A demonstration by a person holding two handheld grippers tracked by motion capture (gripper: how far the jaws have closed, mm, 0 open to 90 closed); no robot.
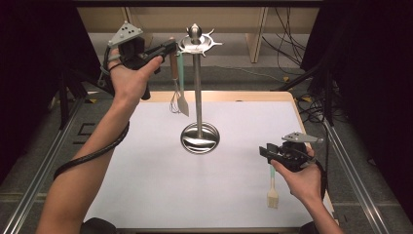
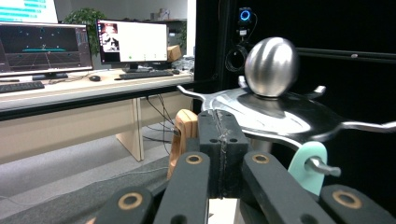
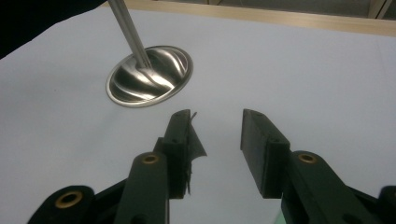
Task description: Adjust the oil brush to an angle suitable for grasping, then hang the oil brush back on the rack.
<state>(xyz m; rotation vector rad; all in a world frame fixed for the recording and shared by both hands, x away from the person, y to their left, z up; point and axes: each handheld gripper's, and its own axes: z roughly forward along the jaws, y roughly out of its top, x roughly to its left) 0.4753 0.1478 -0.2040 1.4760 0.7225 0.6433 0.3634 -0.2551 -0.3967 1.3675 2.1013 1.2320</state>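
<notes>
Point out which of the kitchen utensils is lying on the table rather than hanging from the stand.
The mint-handled brush lies flat on the white table, just below the right gripper. The whisk and the mint spatula both hang from the steel stand, by the left gripper.

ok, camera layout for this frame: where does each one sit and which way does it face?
High view: above the person's side, facing forward and down on the table; both forearms, left gripper, right gripper.
Left gripper view: rides the raised left gripper, facing level at the rack top; its shut jaws show.
Right gripper view: rides the low right gripper, facing down at the rack base; its open jaws show.
Shared: high and left views both show the teal handle hanging from the rack.
</notes>
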